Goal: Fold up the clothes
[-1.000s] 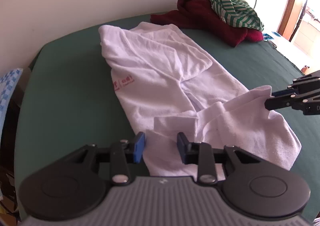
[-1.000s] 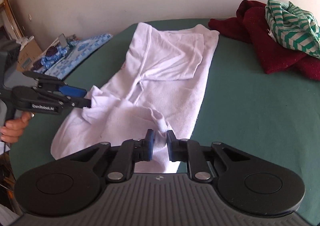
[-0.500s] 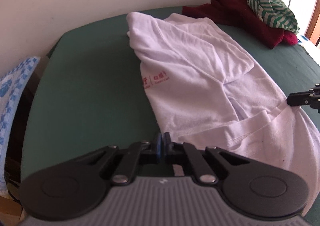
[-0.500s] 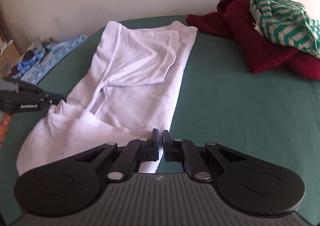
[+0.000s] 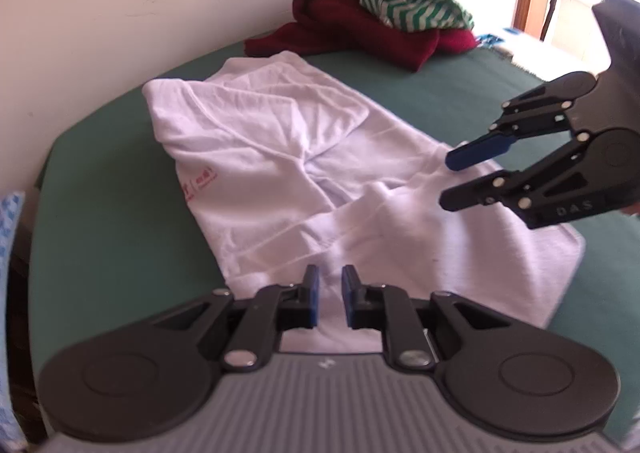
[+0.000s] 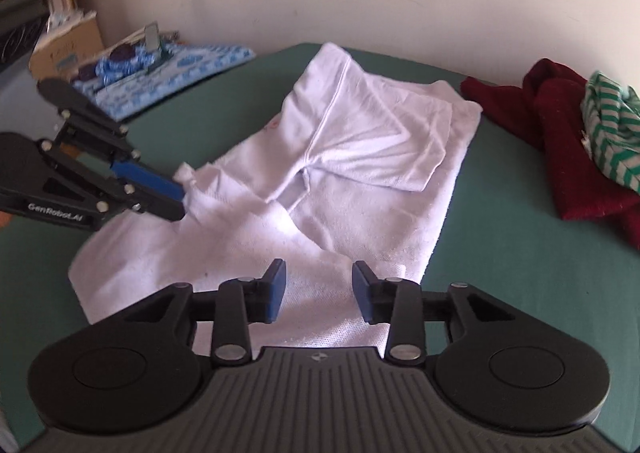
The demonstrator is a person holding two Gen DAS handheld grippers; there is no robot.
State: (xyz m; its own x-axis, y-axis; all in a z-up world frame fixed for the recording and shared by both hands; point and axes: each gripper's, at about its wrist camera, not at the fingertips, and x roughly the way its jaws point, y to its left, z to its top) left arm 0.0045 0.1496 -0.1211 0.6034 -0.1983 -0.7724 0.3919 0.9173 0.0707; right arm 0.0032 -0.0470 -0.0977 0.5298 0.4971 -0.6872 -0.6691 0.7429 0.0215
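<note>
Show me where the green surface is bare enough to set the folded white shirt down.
One bare patch of green surface lies between the white shirt and the dark red garment. Another bare patch sits left of the shirt toward the blue patterned cloth. The far right corner is crowded: the striped green garment is piled on the red one.

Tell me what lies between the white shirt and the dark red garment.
Only bare green table cover separates the white shirt from the dark red garment; the right wrist view shows this best, and nothing sits in that strip.
</note>
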